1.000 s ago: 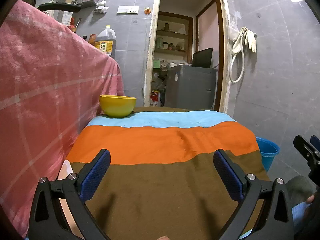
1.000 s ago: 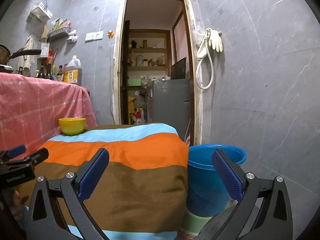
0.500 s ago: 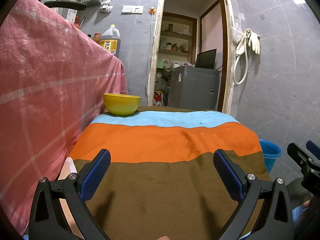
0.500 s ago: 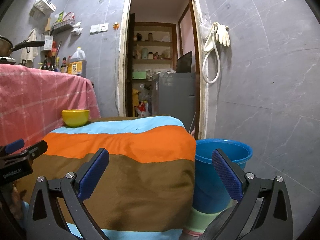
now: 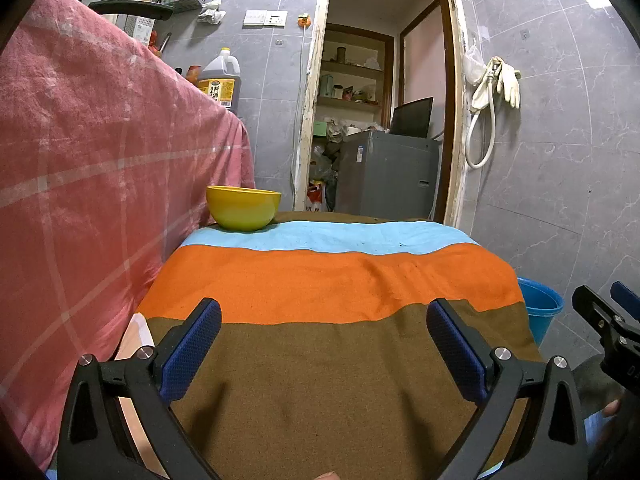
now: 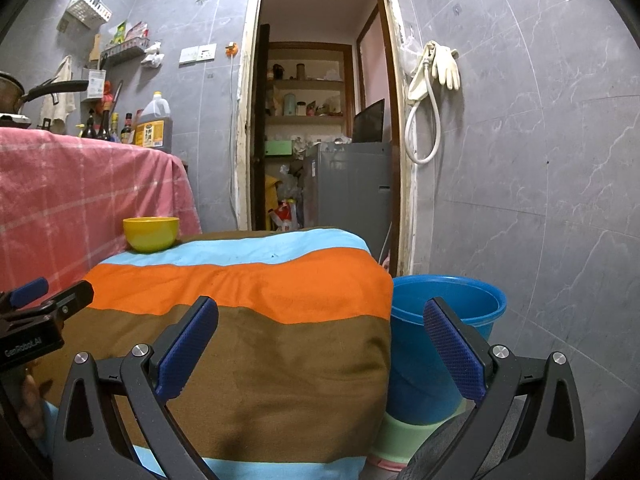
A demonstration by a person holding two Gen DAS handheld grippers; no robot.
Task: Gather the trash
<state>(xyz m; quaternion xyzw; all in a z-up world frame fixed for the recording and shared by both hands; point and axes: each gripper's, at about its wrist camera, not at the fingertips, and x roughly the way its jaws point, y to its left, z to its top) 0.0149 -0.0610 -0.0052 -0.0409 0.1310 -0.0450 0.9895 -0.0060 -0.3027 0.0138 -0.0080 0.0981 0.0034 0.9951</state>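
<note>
A low table under a striped cloth [image 5: 320,280] of blue, orange and brown fills both views; it also shows in the right wrist view [image 6: 248,292]. A yellow bowl [image 5: 243,208] stands at its far left corner, also in the right wrist view [image 6: 151,233]. A blue bucket [image 6: 444,336] stands on the floor right of the table, its rim also in the left wrist view [image 5: 540,312]. My left gripper [image 5: 324,344] is open and empty over the brown stripe. My right gripper [image 6: 322,340] is open and empty at the table's near right corner. I see no loose trash.
A taller counter under a pink checked cloth [image 5: 88,184] runs along the left, with an oil jug [image 5: 219,84] and bottles on top. An open doorway [image 6: 320,128] beyond leads to a cluttered store room with a grey appliance [image 6: 352,188]. Grey tiled wall stands on the right.
Both grippers have tilted downward and sunk a little, so the bowl and table sit lower in view. Both stay open and empty.
</note>
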